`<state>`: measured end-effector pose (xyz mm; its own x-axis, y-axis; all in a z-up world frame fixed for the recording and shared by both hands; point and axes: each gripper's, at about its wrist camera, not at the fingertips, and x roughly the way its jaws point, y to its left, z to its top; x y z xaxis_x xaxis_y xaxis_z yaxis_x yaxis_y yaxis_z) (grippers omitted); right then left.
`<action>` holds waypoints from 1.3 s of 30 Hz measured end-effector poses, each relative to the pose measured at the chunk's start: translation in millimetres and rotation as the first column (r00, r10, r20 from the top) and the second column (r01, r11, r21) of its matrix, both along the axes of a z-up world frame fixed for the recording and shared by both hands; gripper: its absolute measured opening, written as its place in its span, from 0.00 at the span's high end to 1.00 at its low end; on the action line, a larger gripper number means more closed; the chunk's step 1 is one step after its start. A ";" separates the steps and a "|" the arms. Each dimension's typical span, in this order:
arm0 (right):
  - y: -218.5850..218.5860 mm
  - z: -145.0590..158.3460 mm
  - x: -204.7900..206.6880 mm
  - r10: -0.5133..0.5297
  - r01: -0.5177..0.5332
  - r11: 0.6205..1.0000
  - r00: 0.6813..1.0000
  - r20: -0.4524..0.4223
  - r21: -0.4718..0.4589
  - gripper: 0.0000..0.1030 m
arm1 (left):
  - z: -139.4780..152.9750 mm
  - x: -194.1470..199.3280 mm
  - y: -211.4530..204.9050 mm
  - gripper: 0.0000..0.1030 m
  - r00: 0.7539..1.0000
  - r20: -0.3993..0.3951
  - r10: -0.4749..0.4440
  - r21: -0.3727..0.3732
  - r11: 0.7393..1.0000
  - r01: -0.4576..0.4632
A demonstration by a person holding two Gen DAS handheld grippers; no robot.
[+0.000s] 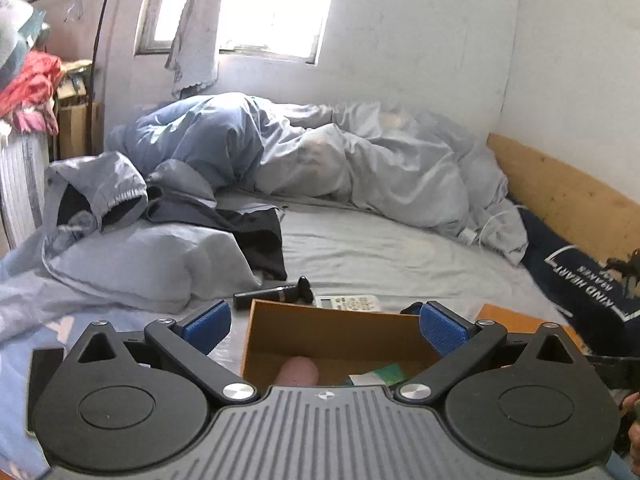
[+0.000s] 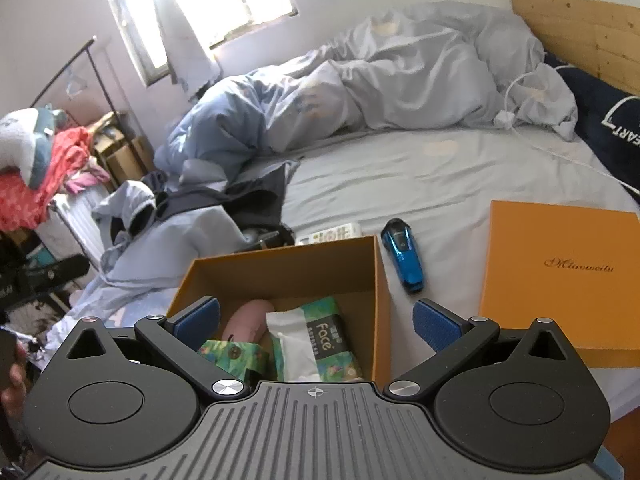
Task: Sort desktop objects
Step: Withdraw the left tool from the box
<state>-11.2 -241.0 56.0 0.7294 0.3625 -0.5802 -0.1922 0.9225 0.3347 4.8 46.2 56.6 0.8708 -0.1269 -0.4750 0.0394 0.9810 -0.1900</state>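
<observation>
With the left gripper (image 1: 324, 330) and right gripper (image 2: 316, 322) both spread wide and empty over the orange box (image 2: 382, 280), the glossy blue gadget (image 2: 403, 255) just beside it looks light, rigid and slippery, probably best pinched across its narrow sides.

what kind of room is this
Most likely a bedroom. The sorting happens on a bed with a rumpled duvet and wooden headboard; a clothes rack stands by the window.
</observation>
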 end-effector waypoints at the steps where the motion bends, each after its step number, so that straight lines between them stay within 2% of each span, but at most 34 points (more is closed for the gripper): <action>1: 0.8 0.9 -0.7 0.002 -0.002 1.000 1.000 0.007 -0.005 0.00 | -2.0 -0.5 2.3 0.00 1.000 0.000 0.003 -0.011 1.000 -0.003; 5: 5.3 2.3 -2.2 0.009 -0.008 0.999 1.000 0.027 -0.037 0.00 | 0.6 -4.5 7.6 0.00 1.000 0.026 0.014 -0.030 0.999 -0.013; 11: 9.7 2.9 -2.6 0.015 -0.011 0.997 0.999 0.051 -0.078 0.00 | 12.3 -13.5 2.7 0.00 0.989 0.144 -0.018 0.005 1.000 0.017; 18: 12.9 4.5 -3.0 0.013 -0.005 0.995 0.997 0.079 -0.100 0.00 | 16.2 -22.7 -7.0 0.00 0.974 0.218 -0.055 0.012 0.998 0.054; 28: 18.1 0.2 -3.3 0.014 -0.005 0.993 0.997 0.079 -0.116 0.00 | 6.2 -16.9 -18.2 0.00 0.987 0.138 -0.084 0.044 0.996 0.079; 39: 21.5 -6.4 -3.3 0.016 -0.009 0.993 0.998 0.062 -0.120 0.00 | 5.3 -18.1 -19.7 0.00 0.990 0.114 -0.085 0.045 0.996 0.080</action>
